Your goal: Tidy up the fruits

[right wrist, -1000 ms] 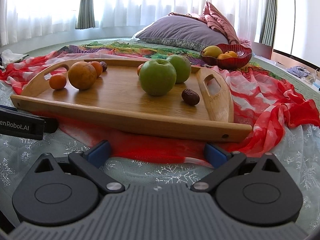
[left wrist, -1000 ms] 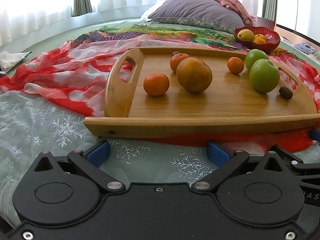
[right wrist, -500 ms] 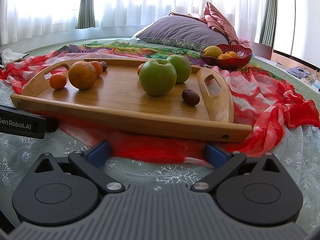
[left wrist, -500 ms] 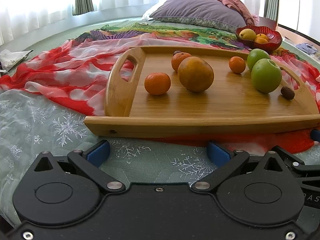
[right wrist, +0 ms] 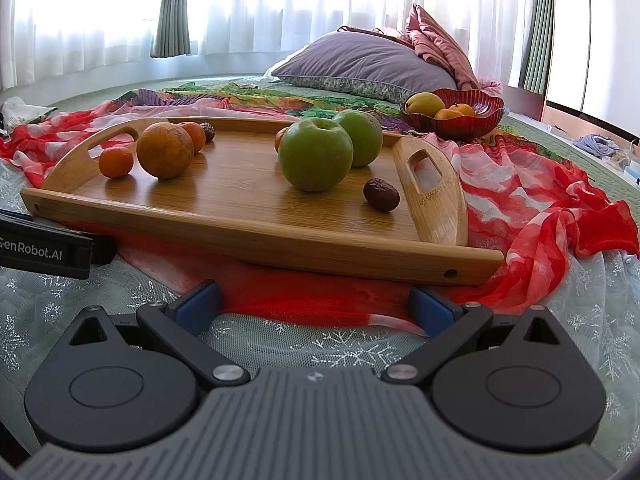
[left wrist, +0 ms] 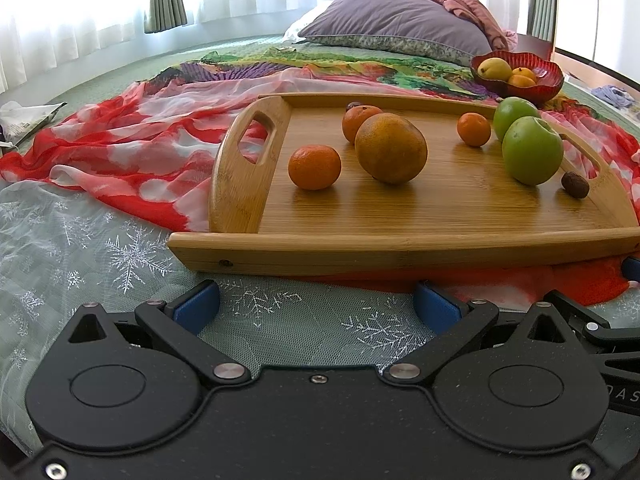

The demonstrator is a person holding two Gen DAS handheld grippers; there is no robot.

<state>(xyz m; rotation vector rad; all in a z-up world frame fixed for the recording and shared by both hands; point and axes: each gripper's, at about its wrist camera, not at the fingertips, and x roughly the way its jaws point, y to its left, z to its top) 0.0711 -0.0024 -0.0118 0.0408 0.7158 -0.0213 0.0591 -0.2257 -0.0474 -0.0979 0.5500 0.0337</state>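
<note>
A wooden tray point(left wrist: 400, 250) point(right wrist: 240, 224) lies on a red scarf on the bed. It carries a large orange point(left wrist: 390, 148) point(right wrist: 165, 150), a mandarin point(left wrist: 314, 167) point(right wrist: 116, 162), two more small oranges, two green apples point(left wrist: 532, 156) point(right wrist: 315, 154) and a brown date point(left wrist: 575, 185) point(right wrist: 381, 195). A red bowl point(left wrist: 520, 84) point(right wrist: 460, 124) beyond the tray holds a yellow fruit and oranges. My left gripper point(left wrist: 316, 304) hovers open in front of the tray's near left corner. My right gripper point(right wrist: 314, 304) is open before the near right part, nothing between its fingers.
A red-and-white scarf point(left wrist: 132, 152) spreads left of the tray and bunches up on the right point(right wrist: 560, 224). A purple pillow point(right wrist: 368, 68) lies at the back. The snowflake cover point(left wrist: 100, 248) lies under both grippers. The left gripper's body point(right wrist: 44, 254) shows at the right wrist view's left edge.
</note>
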